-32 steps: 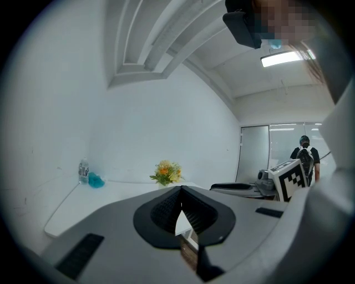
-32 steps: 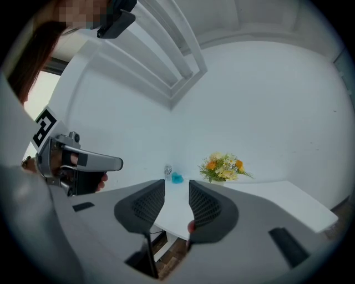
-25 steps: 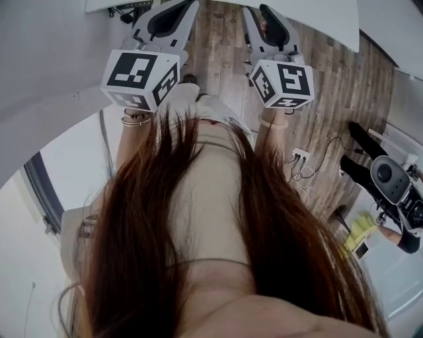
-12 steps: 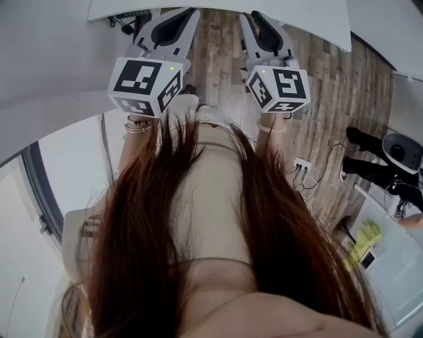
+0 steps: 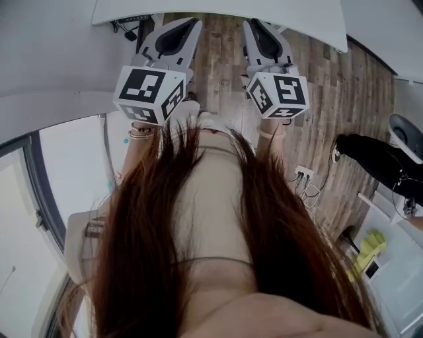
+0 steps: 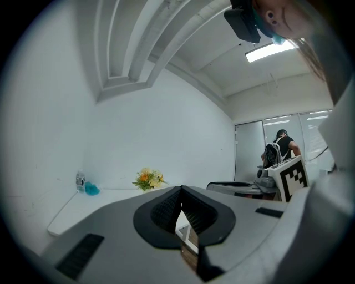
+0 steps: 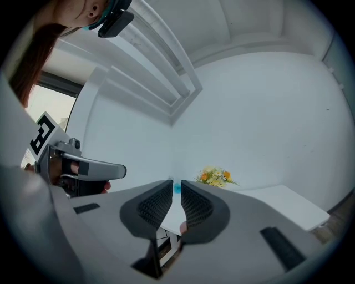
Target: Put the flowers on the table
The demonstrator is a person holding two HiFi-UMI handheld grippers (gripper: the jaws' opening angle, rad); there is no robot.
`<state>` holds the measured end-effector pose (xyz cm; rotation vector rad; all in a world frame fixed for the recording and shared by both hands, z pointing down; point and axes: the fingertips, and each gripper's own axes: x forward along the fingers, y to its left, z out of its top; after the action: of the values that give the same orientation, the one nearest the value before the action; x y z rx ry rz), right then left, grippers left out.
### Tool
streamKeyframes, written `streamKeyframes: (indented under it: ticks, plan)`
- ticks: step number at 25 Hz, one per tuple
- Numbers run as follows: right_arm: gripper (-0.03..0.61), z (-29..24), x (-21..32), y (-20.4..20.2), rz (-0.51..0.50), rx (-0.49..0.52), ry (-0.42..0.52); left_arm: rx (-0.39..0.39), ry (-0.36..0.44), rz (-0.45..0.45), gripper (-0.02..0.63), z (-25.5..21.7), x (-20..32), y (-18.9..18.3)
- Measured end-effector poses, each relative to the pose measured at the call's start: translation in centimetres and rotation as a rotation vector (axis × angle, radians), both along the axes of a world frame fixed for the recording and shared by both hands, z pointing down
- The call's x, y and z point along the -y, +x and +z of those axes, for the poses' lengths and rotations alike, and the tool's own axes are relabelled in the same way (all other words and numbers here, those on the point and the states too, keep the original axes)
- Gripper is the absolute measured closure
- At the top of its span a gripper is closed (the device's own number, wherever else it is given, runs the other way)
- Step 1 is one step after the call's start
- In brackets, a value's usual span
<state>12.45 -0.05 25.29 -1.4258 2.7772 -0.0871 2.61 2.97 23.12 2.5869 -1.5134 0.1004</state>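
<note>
A small bunch of yellow and orange flowers (image 6: 148, 178) stands at the far side of a white table (image 6: 105, 202), against the wall. The right gripper view shows the same flowers (image 7: 215, 176) on the table (image 7: 277, 202). Both grippers are held in the air well short of the table, side by side. My left gripper (image 6: 181, 187) is shut, tips touching, and empty. My right gripper (image 7: 177, 182) is closing, a narrow gap left and nothing between the pads. In the head view the left gripper (image 5: 185, 26) and right gripper (image 5: 254, 26) point at the table's edge (image 5: 218, 10).
A clear bottle (image 6: 81, 181) and a blue thing (image 6: 91, 189) stand at the table's far left. A person with a backpack (image 6: 280, 147) stands by the glass doors. On the wood floor lie a power strip (image 5: 304, 175) and cables; someone in black (image 5: 383, 165) is at the right.
The head view has tilted, so more of the white table's edge shows above the grippers. The right gripper's jaws have narrowed. The figure in black at the right has shifted.
</note>
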Motion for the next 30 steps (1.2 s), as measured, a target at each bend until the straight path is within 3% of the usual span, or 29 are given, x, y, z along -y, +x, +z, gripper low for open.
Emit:
streamKeyframes:
  ticks: [19,25,30]
  plan:
    - [0.540,-1.0,-3.2,4.1,0.008,0.030,0.028,0.029,0.009,-0.011,0.609,-0.5,-3.4,3.9]
    - [0.543,-0.7,-1.3,6.2,0.015,0.039,0.008,0.043,-0.010,-0.012,0.609,-0.4,-1.7,6.0]
    - [0.543,-0.4,-3.6,5.4,0.002,0.031,0.013,0.045,-0.006,-0.019,0.609,-0.1,-4.0,5.7]
